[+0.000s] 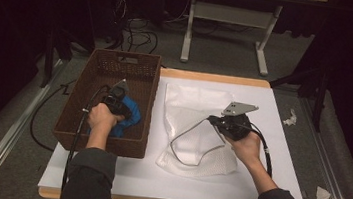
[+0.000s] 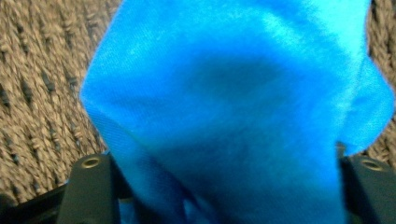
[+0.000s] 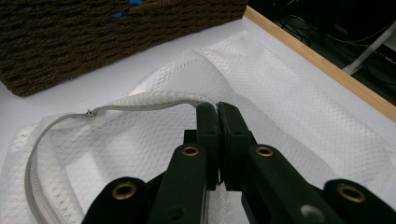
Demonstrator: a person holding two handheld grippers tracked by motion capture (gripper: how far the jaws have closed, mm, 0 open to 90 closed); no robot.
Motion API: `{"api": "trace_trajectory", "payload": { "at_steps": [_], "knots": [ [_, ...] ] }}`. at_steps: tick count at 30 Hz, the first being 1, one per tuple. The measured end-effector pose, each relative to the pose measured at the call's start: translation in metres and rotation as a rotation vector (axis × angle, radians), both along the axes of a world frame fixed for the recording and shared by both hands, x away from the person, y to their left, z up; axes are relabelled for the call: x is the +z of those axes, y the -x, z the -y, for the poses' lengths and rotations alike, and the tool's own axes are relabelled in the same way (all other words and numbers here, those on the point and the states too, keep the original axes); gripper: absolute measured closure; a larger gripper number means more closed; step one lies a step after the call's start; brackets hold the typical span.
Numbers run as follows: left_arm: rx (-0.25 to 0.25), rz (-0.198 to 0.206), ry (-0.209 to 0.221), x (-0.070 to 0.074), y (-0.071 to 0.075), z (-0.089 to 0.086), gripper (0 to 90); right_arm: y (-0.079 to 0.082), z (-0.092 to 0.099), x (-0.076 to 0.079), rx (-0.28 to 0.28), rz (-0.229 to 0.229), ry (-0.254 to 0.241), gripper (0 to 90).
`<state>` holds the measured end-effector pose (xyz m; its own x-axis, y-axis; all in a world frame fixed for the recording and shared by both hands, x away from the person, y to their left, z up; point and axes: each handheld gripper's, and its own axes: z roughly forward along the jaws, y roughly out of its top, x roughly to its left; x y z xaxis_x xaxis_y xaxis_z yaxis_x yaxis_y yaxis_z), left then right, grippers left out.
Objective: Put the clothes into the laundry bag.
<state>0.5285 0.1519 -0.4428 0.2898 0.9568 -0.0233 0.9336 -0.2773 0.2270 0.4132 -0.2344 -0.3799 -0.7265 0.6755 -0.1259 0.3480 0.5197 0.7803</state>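
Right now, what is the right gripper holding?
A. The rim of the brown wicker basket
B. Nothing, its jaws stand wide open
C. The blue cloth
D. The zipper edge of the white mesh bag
D: in the right gripper view the right gripper has its jaws shut together on the grey zipper edge of the white mesh bag, lifting that edge off the table.

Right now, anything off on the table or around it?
Nothing on the table. The blue cloth sits in the basket, and the right gripper pinches the zip edge of the white mesh bag. Off the table, scraps of paper litter the floor.
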Motion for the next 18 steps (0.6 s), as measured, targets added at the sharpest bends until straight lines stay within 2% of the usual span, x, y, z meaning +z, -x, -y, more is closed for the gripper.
{"api": "trace_trajectory", "payload": {
  "at_steps": [5, 13, 18],
  "knots": [
    [0.012, 0.0, -0.002, 0.0002, -0.0006, 0.0, 35.2, 0.0004, 0.0003, -0.0012, 0.004, -0.001, 0.008, 89.2],
    [0.032, -0.001, 0.035, 0.0015, -0.0012, -0.0055, 38.5, -0.0001, 0.0028, -0.001, 0.0, -0.001, 0.001, 89.2],
    [0.029, -0.016, 0.049, 0.0033, -0.0021, -0.0086, 40.2, 0.0003, 0.0077, -0.0002, -0.014, -0.003, -0.001, 89.2]
  ]
}}
